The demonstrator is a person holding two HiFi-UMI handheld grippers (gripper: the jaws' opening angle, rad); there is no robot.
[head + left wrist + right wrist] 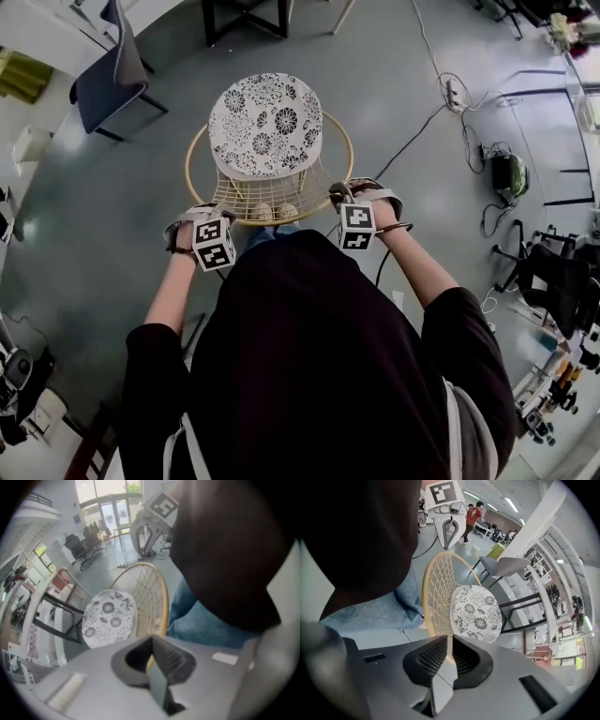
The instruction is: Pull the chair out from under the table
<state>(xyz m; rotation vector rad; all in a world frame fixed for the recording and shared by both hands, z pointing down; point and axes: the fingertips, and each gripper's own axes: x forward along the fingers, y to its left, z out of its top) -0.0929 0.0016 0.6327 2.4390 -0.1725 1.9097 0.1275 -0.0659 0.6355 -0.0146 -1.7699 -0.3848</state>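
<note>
The chair has a round white cushion with a black flower print and a tan wire back with a hoop rim. It stands on the grey floor right in front of the person. My left gripper is shut on the near left part of the rim, and my right gripper is shut on the near right part. In the left gripper view the tan rim runs down into the closed left gripper. In the right gripper view the rim enters the right gripper, whose pads press on it.
Black table legs stand beyond the chair at the top. A blue-grey chair is at the far left. Cables and a power strip lie on the floor to the right. The person's dark torso and jeans are close behind the chair back.
</note>
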